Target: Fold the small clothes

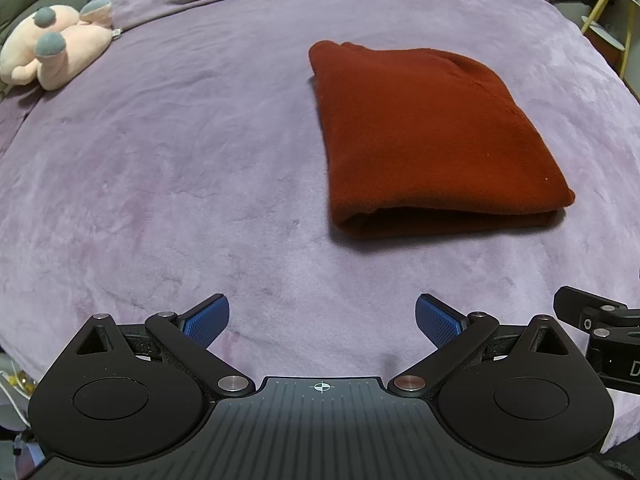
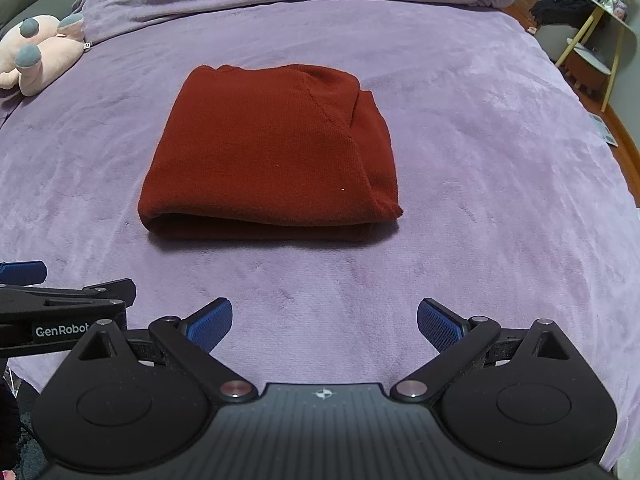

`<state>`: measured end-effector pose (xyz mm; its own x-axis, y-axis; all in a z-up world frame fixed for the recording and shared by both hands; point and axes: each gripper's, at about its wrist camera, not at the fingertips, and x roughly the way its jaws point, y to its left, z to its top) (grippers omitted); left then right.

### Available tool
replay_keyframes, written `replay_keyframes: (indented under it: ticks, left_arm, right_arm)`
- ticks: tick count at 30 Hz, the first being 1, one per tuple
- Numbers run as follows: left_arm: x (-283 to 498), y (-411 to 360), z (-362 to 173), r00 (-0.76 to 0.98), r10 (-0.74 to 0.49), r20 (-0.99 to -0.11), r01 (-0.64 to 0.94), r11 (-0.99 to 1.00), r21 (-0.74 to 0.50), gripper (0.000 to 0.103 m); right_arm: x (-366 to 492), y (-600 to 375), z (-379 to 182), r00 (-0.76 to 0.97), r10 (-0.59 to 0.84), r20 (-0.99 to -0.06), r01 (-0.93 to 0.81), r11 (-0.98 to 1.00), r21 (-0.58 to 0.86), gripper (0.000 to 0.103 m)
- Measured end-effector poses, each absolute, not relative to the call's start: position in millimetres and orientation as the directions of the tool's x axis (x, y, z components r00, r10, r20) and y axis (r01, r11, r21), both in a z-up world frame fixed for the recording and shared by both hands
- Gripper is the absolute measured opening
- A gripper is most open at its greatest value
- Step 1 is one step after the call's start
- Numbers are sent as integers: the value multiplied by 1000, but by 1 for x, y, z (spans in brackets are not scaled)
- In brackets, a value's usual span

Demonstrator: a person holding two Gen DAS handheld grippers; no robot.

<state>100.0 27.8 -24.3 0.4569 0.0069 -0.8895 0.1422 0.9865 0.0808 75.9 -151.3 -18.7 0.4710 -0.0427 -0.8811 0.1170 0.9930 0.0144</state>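
Fingers of both tools are spread wide and hold nothing. Your left gripper and your right gripper hover side by side over the purple bed, and both are apart from the cloth.

The red garment lies ahead of the fingers, flat on the bed, already folded into a thick packet of several layers. From your right fingers it sits almost straight ahead, only a little to the left. From your left fingers the same garment sits ahead and clearly to the right. So I judge your right gripper is the one better lined up with it, and the left must cross to the right to reach it.

The long axis of the packet seems to run away from you, from the near edge to the far edge, though the lens bends the shape, so I am not sure. The near edge faces your fingers and shows the stacked layers with a dark gap between them. One corner at the near right side sticks out a bit.

If one more fold is wanted, I think you should take this near edge and carry it away from you. The fold looks nearly finished to me.

A pink plush toy lies far ahead on the left, well apart from the garment.
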Motion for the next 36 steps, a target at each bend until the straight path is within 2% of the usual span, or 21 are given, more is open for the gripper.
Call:
replay_keyframes:
  ticks: [36]
  left_arm:
    - [104,27,-21,454,9,-891,154,984,88,102]
  right_arm:
    - [74,-153,-9,488,-39,-872,116,993,21,99]
